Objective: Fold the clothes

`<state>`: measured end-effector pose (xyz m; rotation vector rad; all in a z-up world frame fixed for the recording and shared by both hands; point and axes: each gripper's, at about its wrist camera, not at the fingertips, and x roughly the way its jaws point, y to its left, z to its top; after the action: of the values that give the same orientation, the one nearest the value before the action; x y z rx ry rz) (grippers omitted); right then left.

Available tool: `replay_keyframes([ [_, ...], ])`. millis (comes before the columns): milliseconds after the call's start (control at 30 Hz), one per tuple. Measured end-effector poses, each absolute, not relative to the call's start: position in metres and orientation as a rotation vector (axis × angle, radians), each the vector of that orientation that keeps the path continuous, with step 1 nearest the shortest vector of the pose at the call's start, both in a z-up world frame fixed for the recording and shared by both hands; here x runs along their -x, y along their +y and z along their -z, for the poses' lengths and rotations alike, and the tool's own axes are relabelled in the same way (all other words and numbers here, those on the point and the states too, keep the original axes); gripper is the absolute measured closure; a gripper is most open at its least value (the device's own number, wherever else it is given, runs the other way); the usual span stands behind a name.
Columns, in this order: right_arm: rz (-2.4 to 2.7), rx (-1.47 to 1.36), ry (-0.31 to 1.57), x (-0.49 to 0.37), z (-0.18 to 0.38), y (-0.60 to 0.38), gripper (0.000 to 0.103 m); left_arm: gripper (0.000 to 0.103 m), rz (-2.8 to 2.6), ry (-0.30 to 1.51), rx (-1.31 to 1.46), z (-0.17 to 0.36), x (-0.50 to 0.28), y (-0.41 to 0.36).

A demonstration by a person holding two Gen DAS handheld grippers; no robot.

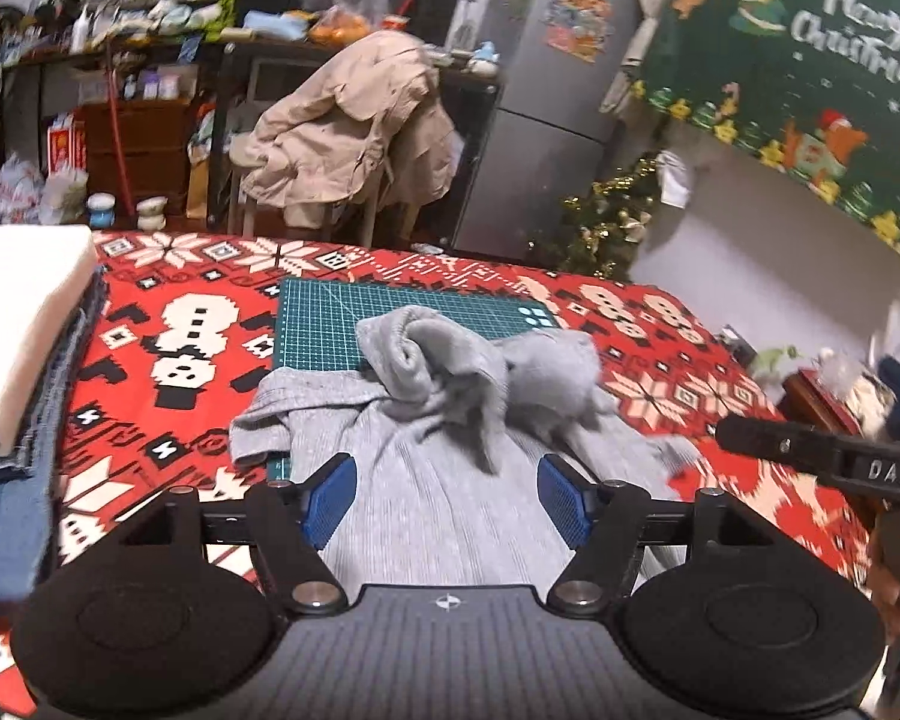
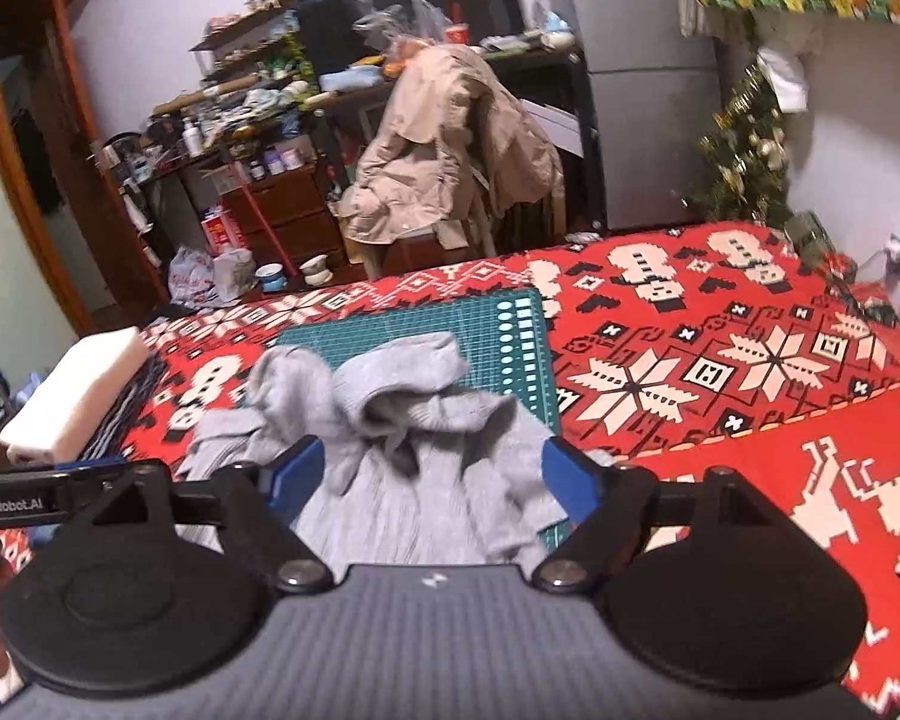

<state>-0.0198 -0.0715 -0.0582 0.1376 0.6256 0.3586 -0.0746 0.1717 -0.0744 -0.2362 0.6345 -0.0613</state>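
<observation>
Both grippers hover over the near edge of the table with jaws spread wide and nothing pinched: the left gripper [image 1: 447, 495] and the right gripper [image 2: 432, 480] each frame a crumpled grey sweater [image 1: 438, 396], which lies loose, bunched at its far end, partly on a green cutting mat [image 1: 342, 324]. A folded stack of clothes [image 1: 18, 336] sits at the tablecloth's [image 1: 168, 324] left edge.

My two grippers [image 1: 447, 495] [image 2: 432, 480]: black linkages, silver pivot screws, blue ribbed pads [image 1: 330, 501], grey textured housings.
</observation>
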Motion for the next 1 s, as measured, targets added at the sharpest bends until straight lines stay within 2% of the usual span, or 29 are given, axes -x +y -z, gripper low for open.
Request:
replay_keyframes([
  [267,-0.362,-0.046,0.571,0.064,0.029,-0.063,0.001,0.024,0.075,0.606,0.203,0.059,0.104,0.161],
  [467,-0.385,-0.062,0.609,0.068,0.030,-0.067,0.001,0.016,0.045,0.612,0.122,0.064,0.099,0.153],
  [600,-0.361,-0.084,0.653,0.066,0.044,-0.067,0.001,0.015,0.071,0.655,0.179,0.076,0.091,0.162],
  [800,-0.348,-0.123,0.675,0.069,0.067,-0.080,0.002,0.028,0.007,0.618,0.269,0.094,0.099,0.177],
  [833,-0.337,-0.133,0.678,0.070,0.070,-0.084,0.005,0.034,0.001,0.634,0.278,0.097,0.099,0.179],
  [900,-0.336,-0.152,0.710,0.069,0.076,-0.090,0.011,0.041,-0.007,0.664,0.290,0.103,0.099,0.181],
  [1000,-0.354,-0.168,0.773,0.069,0.083,-0.099,0.026,0.045,-0.011,0.671,0.310,0.108,0.104,0.186],
])
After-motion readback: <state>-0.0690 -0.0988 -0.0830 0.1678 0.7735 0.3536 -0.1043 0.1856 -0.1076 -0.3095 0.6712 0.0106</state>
